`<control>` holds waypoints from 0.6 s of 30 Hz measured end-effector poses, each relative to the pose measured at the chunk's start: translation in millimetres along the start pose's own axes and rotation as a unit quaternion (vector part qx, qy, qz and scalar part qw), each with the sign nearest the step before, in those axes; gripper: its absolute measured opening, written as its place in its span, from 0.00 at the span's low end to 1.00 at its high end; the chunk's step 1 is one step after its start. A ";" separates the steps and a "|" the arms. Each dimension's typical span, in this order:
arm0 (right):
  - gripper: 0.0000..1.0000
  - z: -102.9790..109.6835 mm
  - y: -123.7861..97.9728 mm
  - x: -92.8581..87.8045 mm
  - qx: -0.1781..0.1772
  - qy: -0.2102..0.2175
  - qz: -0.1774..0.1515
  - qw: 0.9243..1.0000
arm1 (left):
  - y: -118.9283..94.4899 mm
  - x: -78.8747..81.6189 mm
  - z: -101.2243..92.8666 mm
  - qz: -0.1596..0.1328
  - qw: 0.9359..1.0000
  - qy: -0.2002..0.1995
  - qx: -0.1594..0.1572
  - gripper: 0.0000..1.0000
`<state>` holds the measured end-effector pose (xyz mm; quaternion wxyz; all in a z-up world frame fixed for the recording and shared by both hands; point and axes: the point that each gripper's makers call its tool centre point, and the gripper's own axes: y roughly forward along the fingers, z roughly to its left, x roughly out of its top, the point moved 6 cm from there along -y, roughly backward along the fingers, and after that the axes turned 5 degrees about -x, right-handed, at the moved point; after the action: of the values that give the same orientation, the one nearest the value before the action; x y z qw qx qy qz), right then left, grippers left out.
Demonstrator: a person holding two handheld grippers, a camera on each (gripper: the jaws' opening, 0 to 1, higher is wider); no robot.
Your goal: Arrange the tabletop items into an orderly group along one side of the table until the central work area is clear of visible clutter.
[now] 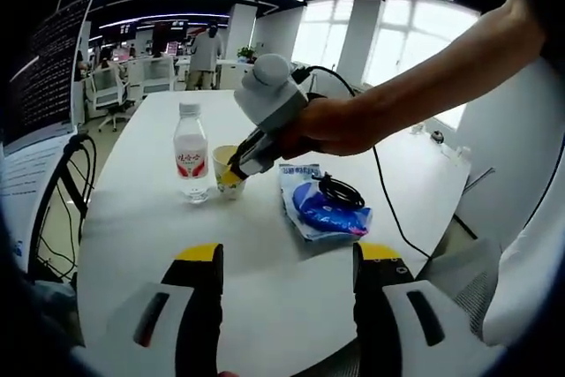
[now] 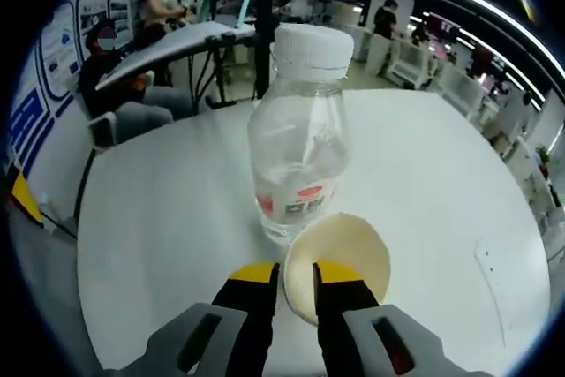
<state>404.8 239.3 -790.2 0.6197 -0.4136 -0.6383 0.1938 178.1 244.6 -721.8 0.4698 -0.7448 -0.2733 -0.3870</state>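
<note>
Your right gripper (image 2: 290,282) jaws pinch the paper cup (image 2: 340,264) rim | cup touches the water bottle (image 2: 300,143) | left gripper (image 1: 287,258) jaws wide, holding nothing | blue packet (image 1: 320,205) near worktop (image 1: 132,245) edge | bare worktop around.

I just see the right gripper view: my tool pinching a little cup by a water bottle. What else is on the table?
Observer: A blue plastic snack packet lies on the white table, near the small cream paper cup, on the side away from the clear plastic water bottle.
Operator: Anything on top of it?
Observer: Yes, a coiled black cable rests on it.
Operator: What's my other tool doing?
Observer: The left tool is open and empty, above bare tabletop.
</note>
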 end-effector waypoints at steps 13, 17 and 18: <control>0.15 -6.3 -6.1 -0.6 -0.017 -0.020 0.005 1.000 | -4.3 0.2 -15.3 0.001 1.000 0.012 -0.006 0.58; 0.19 -1.9 -15.8 3.8 -0.006 -0.013 -0.013 1.000 | -2.7 -0.7 -20.4 0.003 1.000 0.013 -0.006 0.58; 0.21 -2.1 -15.9 2.6 -0.004 -0.019 -0.015 1.000 | -1.9 -1.0 -21.3 0.003 1.000 0.013 -0.006 0.58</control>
<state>402.6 231.5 -776.1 0.6082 -0.4028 -0.6572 0.1896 169.4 225.9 -716.2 0.4699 -0.7436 -0.2627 -0.3965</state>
